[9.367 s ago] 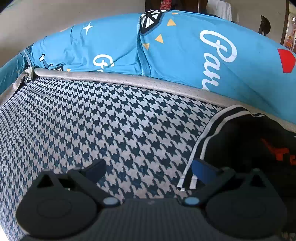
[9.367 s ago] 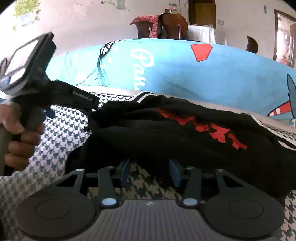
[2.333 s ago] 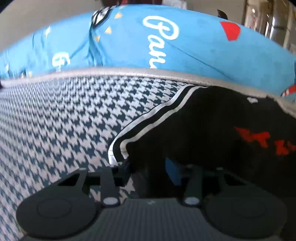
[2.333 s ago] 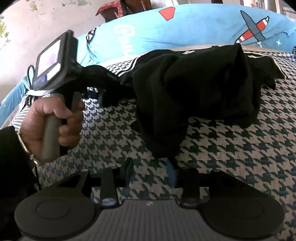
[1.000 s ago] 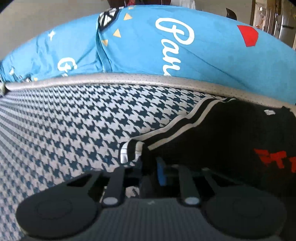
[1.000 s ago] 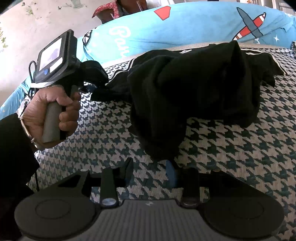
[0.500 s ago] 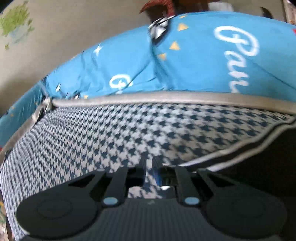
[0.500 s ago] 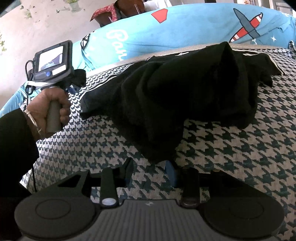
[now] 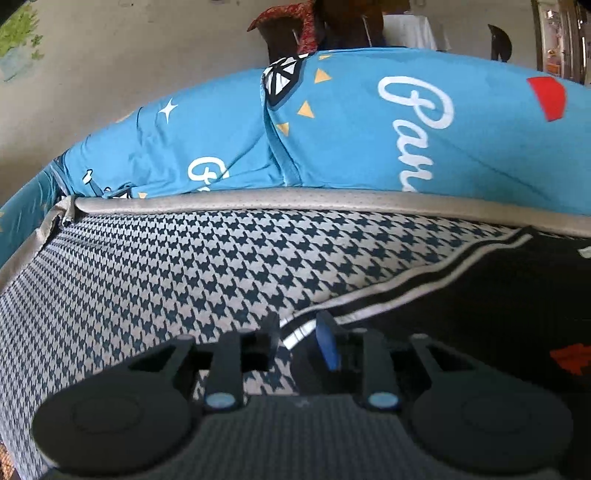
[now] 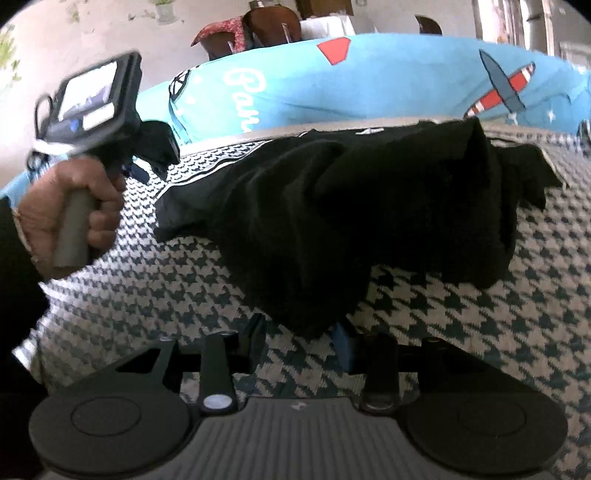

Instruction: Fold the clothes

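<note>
A black garment (image 10: pixel 369 206) with a white-striped hem (image 9: pixel 406 280) and red print (image 9: pixel 569 356) lies bunched on the houndstooth bed cover (image 9: pixel 184 277). In the left wrist view my left gripper (image 9: pixel 299 332) has its fingers a little apart, and the hem's end lies on the cover between them. The right wrist view shows that gripper (image 10: pixel 138 171) just left of the garment's corner, held by a person's hand (image 10: pixel 70 206). My right gripper (image 10: pixel 299 332) is at the garment's near edge, shut on a thick hanging fold.
A bright blue printed quilt (image 9: pixel 369 140) is piled along the far side behind the cover's grey piped edge (image 9: pixel 295 199). Bare houndstooth cover stretches left and toward the front. A chair draped in red cloth (image 10: pixel 236 33) stands behind the bed.
My left gripper pulled the striped hem out to the left, straightening it. Its fingers now stand wider apart than half a second ago. The right gripper has barely moved.
</note>
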